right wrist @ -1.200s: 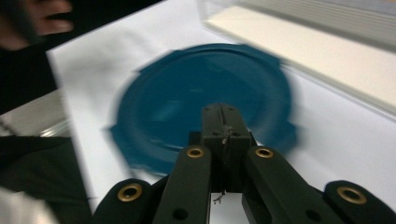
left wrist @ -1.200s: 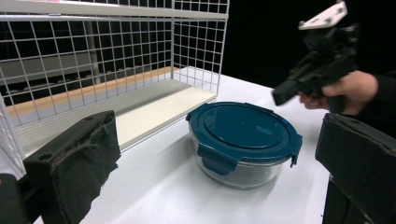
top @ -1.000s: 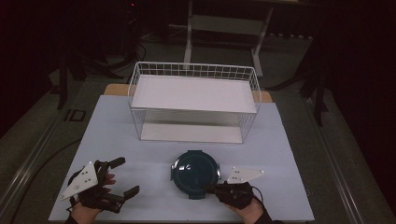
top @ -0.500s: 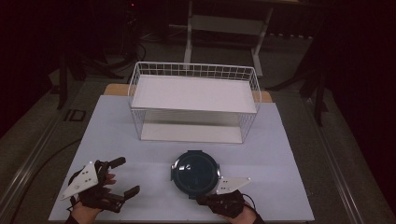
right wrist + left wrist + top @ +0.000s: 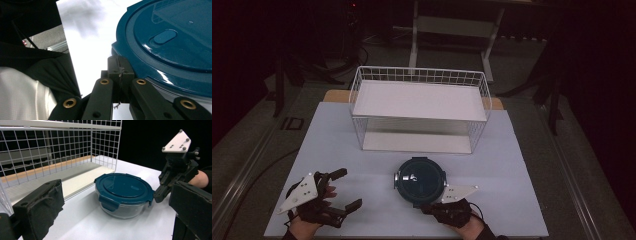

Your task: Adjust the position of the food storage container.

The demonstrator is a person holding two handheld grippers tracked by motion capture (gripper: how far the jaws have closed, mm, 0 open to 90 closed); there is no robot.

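Observation:
A round clear container with a dark blue clip lid (image 5: 419, 180) (image 5: 123, 192) (image 5: 175, 42) stands on the white table near its front edge. My right gripper (image 5: 428, 206) (image 5: 120, 71) is shut, its tips resting against the lid's near rim; in the left gripper view the right gripper (image 5: 160, 195) meets the lid's edge. My left gripper (image 5: 346, 190) lies open at the front left, a hand's width from the container. Its two padded fingers (image 5: 40, 205) frame the container from afar with nothing between them.
A white wire basket rack (image 5: 419, 107) (image 5: 50, 150) with a flat white shelf stands behind the container across the table's middle. The table (image 5: 517, 155) ends close behind my hands and at both sides, with dark floor beyond.
My right gripper has shifted a little left and toward the front edge, coming round to the container's near side. The left gripper and the container have stayed put.

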